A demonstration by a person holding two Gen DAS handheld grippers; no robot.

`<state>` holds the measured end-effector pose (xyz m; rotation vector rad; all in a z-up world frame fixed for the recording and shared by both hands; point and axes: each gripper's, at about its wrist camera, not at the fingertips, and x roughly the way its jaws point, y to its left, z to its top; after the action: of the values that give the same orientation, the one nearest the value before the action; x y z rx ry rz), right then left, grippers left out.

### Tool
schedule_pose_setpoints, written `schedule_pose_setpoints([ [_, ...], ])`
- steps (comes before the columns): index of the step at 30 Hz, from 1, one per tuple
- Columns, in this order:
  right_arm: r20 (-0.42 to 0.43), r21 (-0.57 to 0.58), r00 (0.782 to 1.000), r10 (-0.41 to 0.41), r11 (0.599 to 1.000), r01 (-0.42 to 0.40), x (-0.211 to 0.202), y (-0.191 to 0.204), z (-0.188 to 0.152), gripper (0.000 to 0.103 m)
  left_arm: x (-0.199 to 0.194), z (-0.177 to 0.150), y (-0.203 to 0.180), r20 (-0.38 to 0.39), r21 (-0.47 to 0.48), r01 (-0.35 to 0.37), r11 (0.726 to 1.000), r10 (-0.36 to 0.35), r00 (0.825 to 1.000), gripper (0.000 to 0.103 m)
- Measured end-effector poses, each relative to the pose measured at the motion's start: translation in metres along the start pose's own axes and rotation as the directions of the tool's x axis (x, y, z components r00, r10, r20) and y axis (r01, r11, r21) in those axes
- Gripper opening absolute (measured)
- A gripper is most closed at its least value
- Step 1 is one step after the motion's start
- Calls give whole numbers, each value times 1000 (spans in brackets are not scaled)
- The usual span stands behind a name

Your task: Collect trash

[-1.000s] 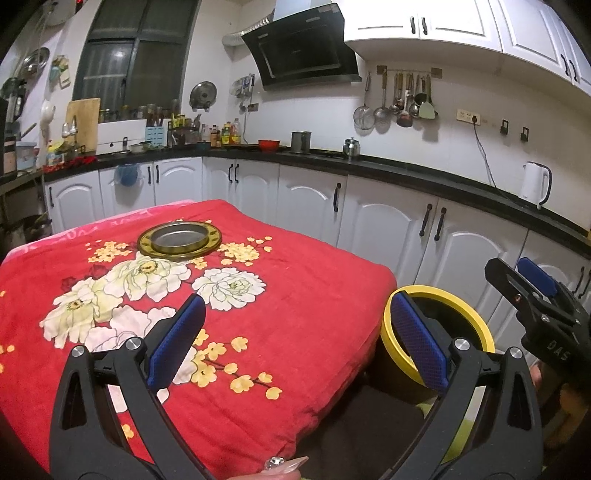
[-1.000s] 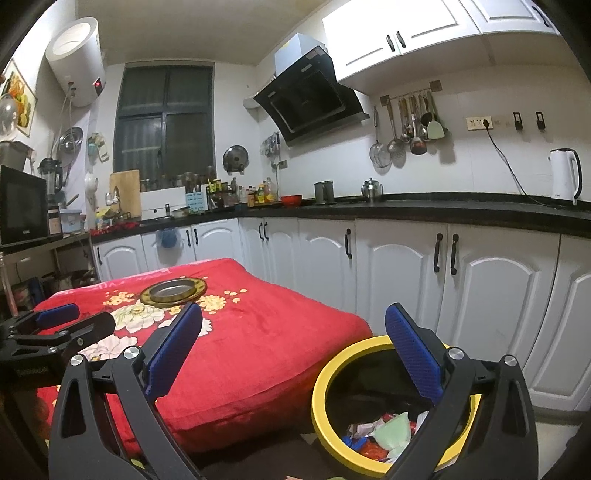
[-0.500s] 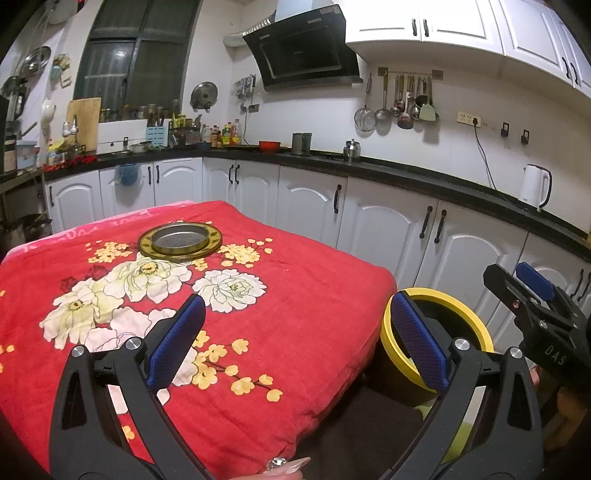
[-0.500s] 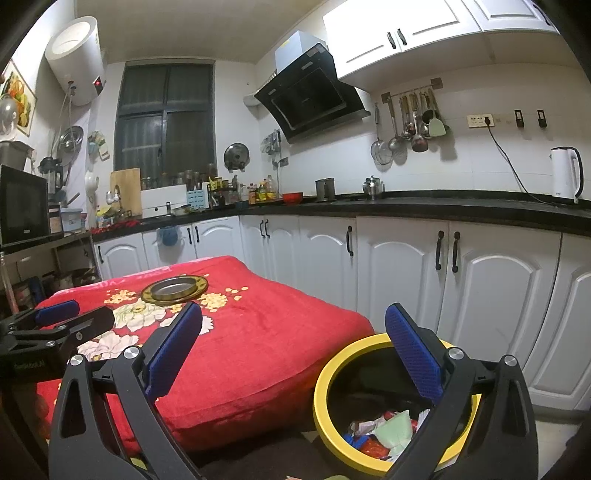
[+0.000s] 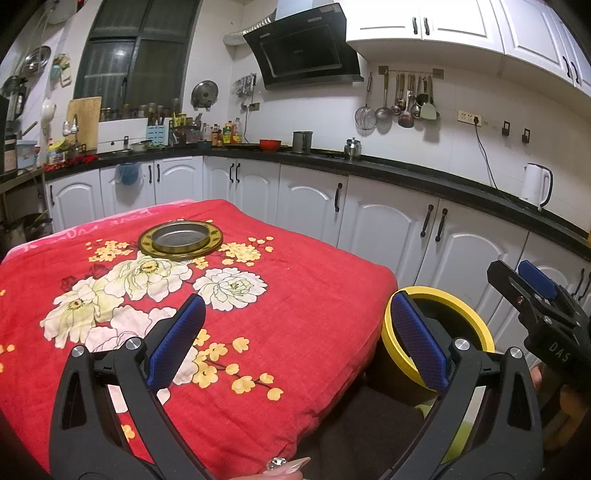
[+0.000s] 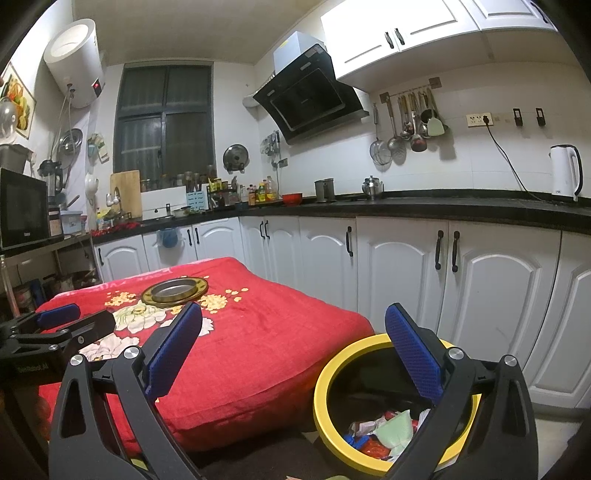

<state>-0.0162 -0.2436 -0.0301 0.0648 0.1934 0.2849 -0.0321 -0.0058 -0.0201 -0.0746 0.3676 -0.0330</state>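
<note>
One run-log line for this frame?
left tongs: open, empty | right tongs: open, empty | yellow-rimmed bin: holds trash | red blanket: only metal dish

White-tiled kitchen under artificial light; dark window (image 6: 164,122) at 11 o'clock, black range hood (image 6: 310,98) at 12, white upper cupboards (image 6: 399,35) at 1. White base cabinets (image 6: 402,258) under a black countertop (image 6: 406,206) run along the walls. White water heater (image 6: 74,62) high at 10, microwave (image 6: 22,208) at 9.
</note>
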Motion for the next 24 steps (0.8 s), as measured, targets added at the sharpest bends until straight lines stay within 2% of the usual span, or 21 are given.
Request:
schedule_pose_setpoints([
  [24, 1, 2, 1000, 2, 1000, -2, 0, -1, 0, 97, 0, 0, 0, -3, 0, -2, 1000, 2, 1000, 92],
])
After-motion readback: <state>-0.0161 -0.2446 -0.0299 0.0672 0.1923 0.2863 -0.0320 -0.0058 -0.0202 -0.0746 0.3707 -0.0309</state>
